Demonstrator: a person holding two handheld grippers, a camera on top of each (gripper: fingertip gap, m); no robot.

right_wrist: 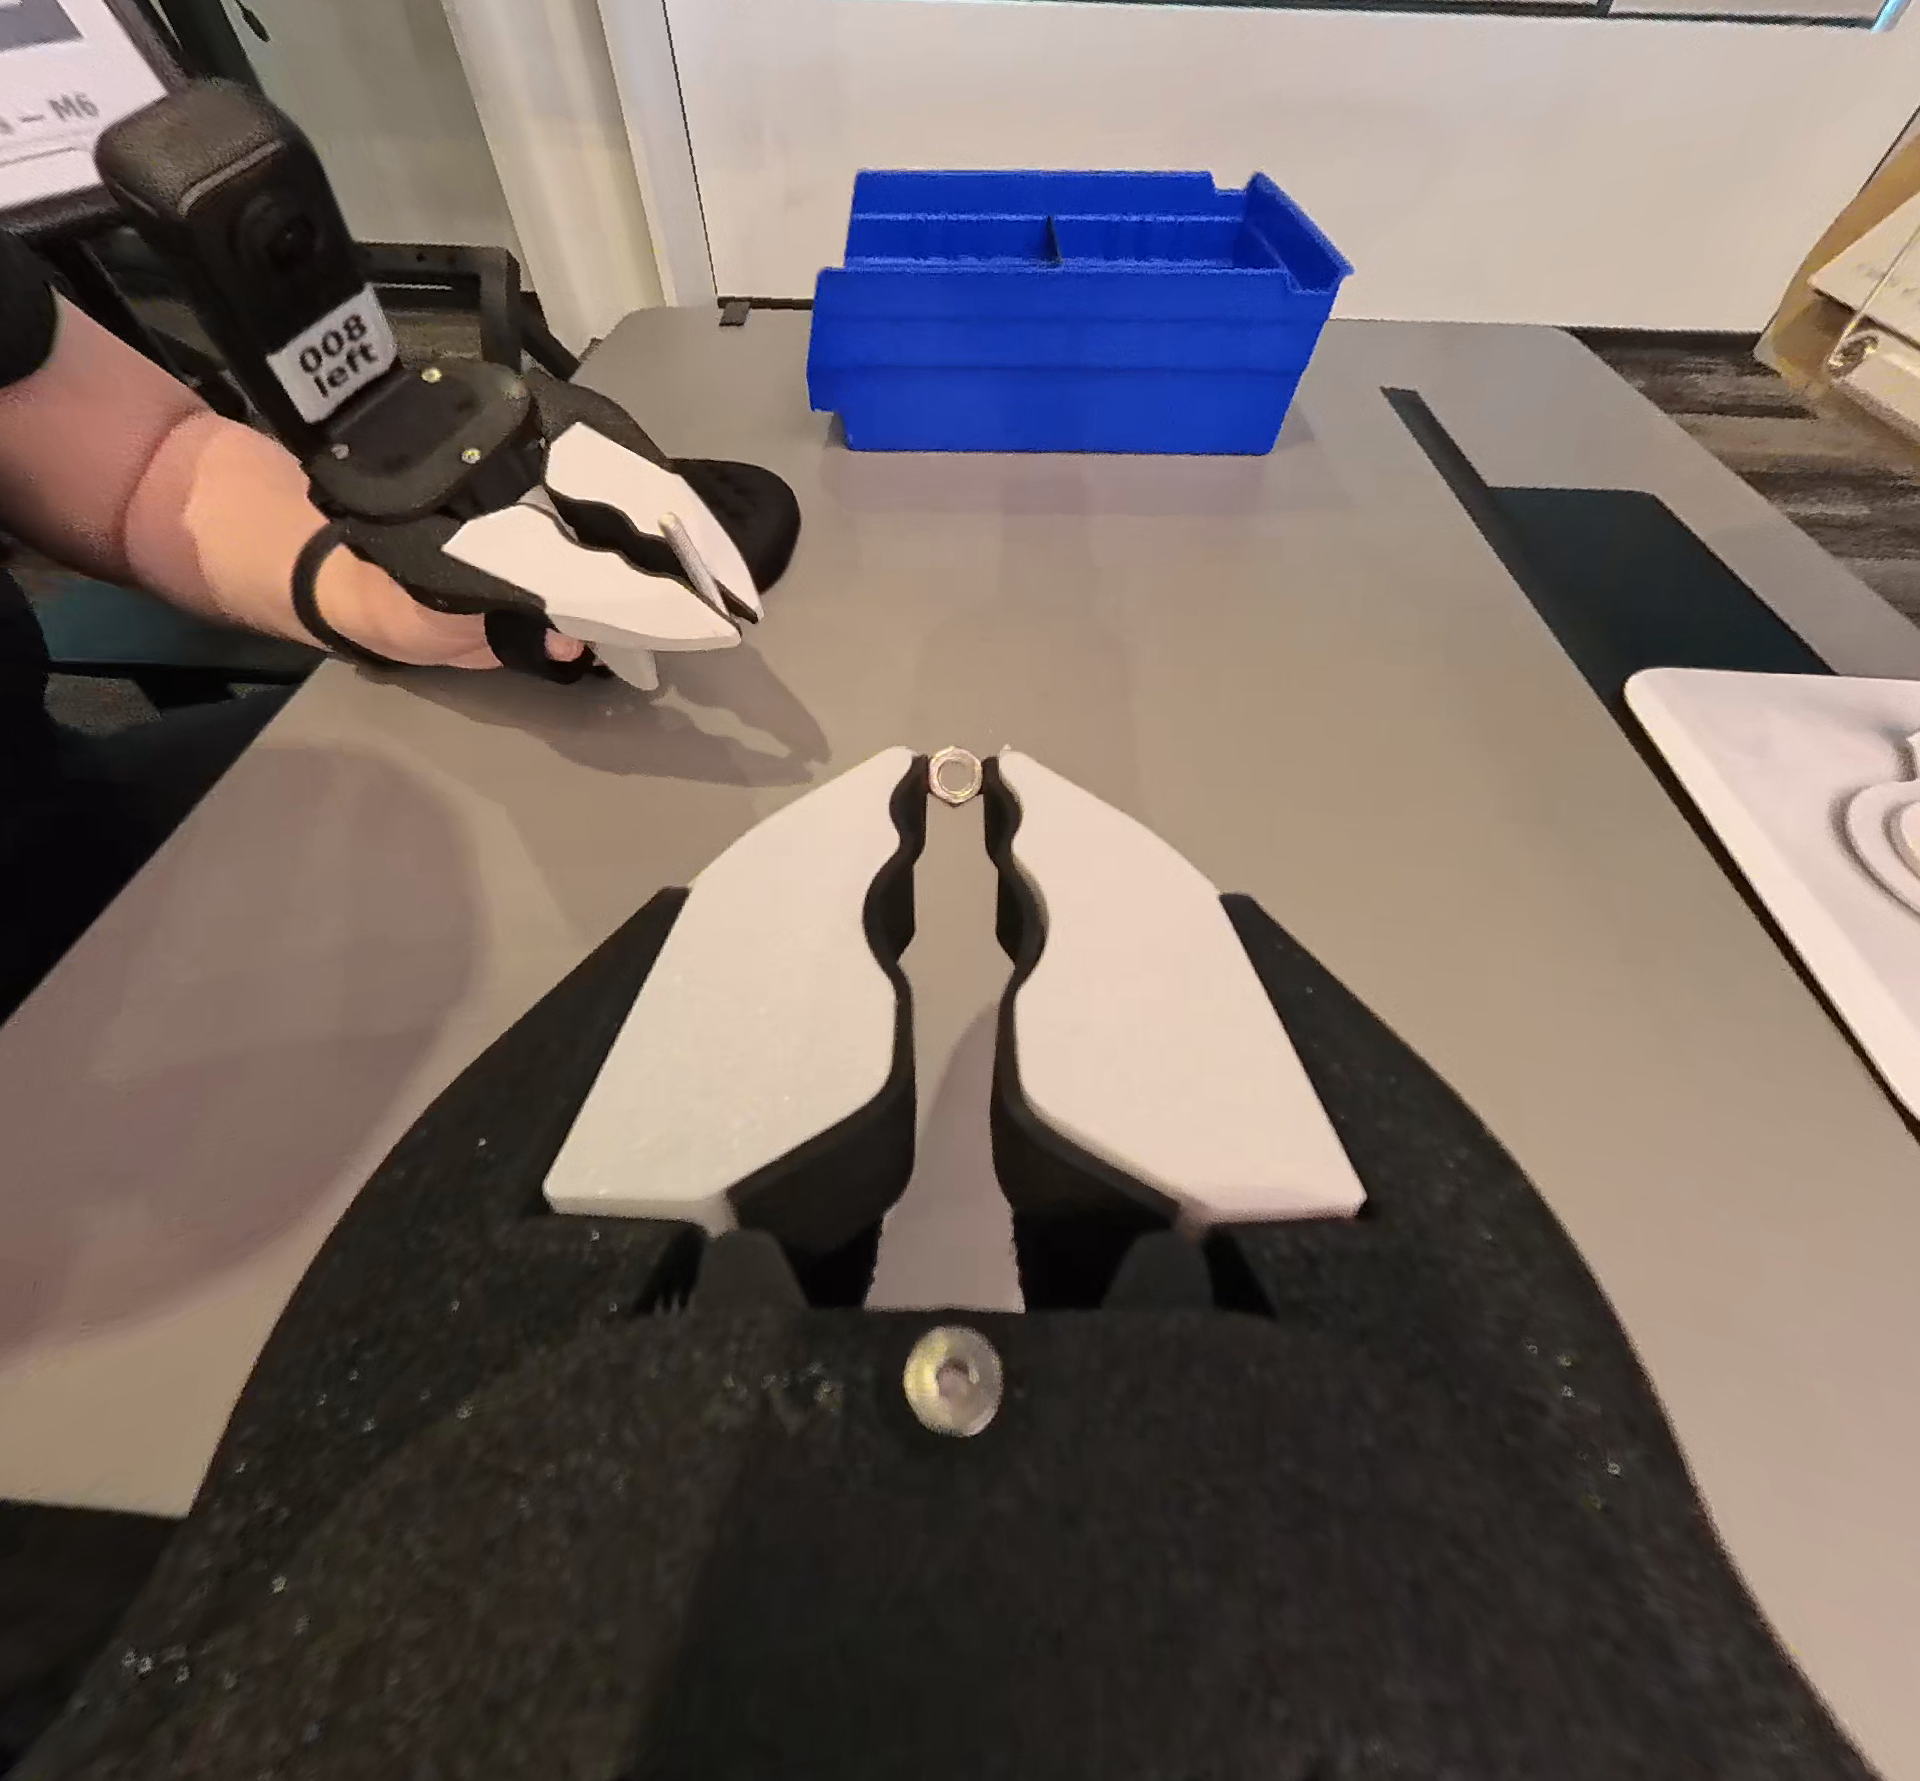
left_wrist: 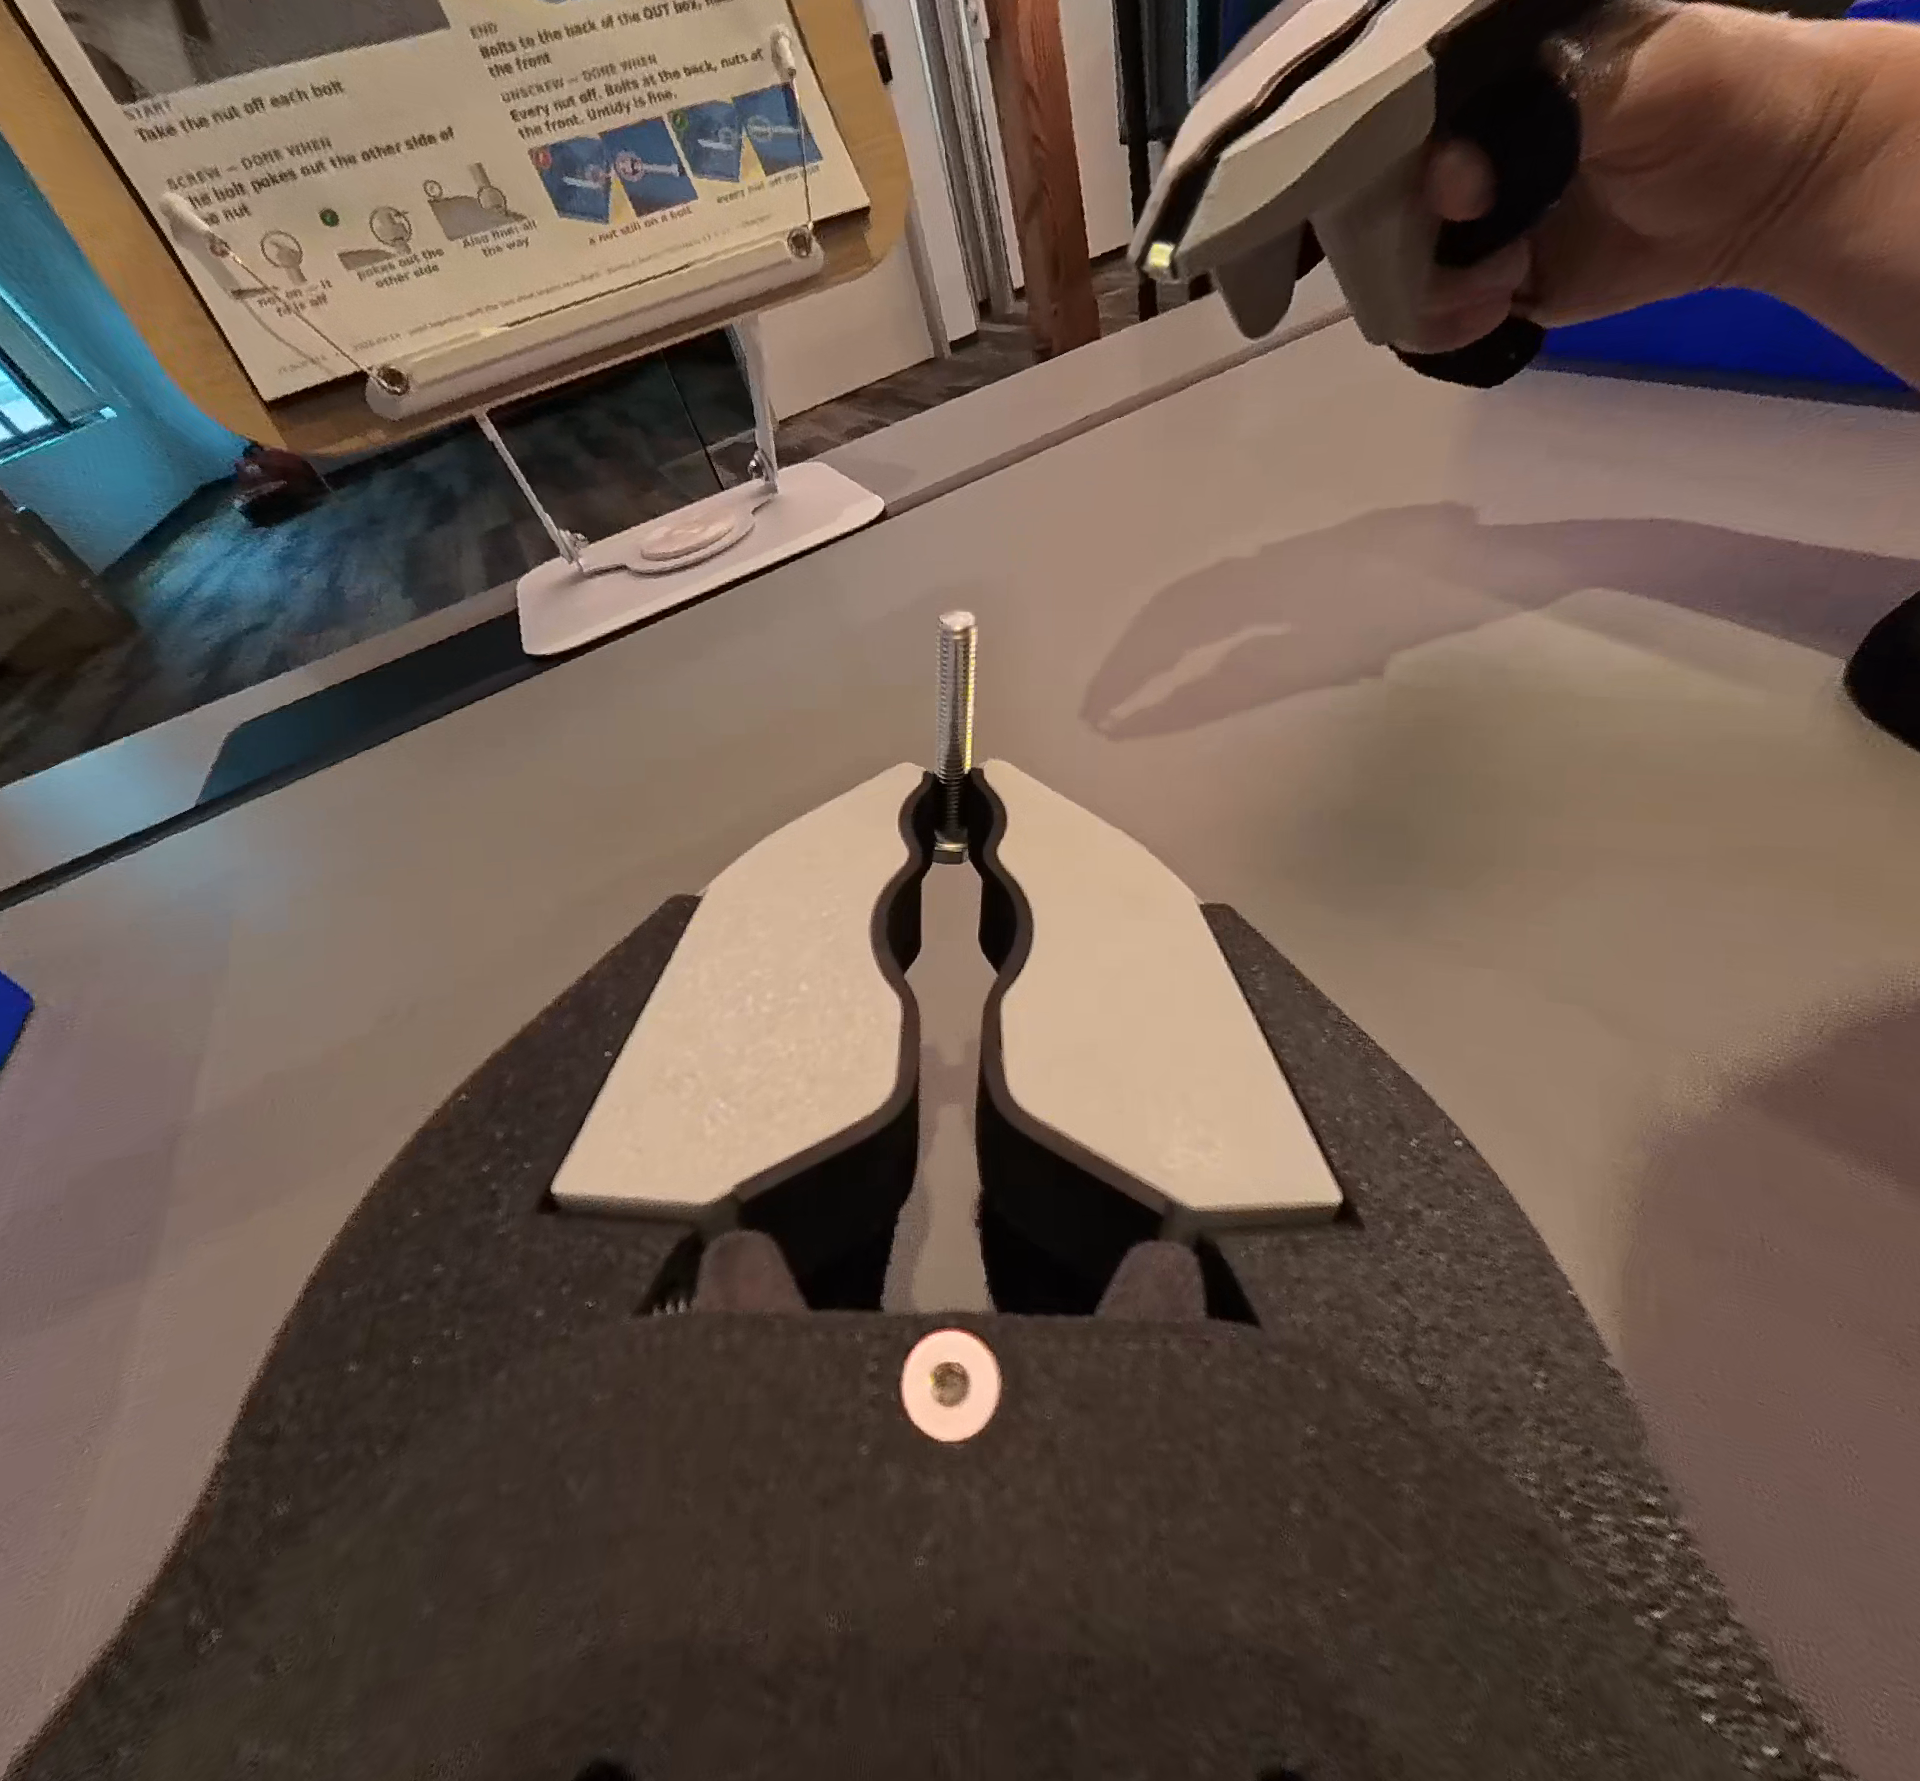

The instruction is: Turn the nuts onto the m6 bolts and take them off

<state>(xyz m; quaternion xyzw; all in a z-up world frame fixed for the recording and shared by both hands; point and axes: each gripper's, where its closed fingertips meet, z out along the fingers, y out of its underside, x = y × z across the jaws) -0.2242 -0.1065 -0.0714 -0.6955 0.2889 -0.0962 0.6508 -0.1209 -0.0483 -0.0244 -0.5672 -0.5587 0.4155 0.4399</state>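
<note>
My left tool clamps the bolt upright over the counter, my right tool pinches the nut well apart, so next I align them for threading.

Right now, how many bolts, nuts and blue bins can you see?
Bolts: 1, the bolt gripped in the left gripper
Nuts: 1, the nut gripped in the right gripper
Blue bins: 1, the bin on the table
Total: 3
</note>
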